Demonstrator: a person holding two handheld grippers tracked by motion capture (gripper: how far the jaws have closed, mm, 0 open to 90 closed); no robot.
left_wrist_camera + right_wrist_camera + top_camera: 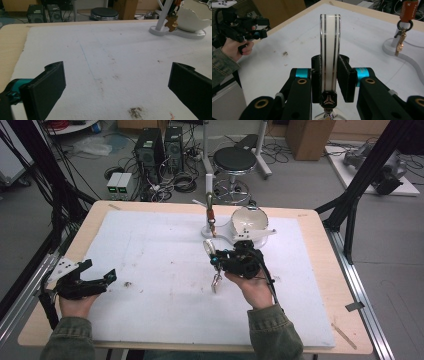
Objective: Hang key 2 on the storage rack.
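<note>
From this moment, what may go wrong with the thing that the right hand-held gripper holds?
1. The right hand-held gripper clamps a thin white ring-shaped piece only at its lower part, so it may tilt or slip out.
2. A small metal clip hangs below it, near the white mat; it may drag or catch there.
3. The white stand with a hanging keychain is close, so a careless move forward may knock it.

olive sleeves (272, 330); black hand-held gripper (329, 75), teal joints, brass screws
</note>
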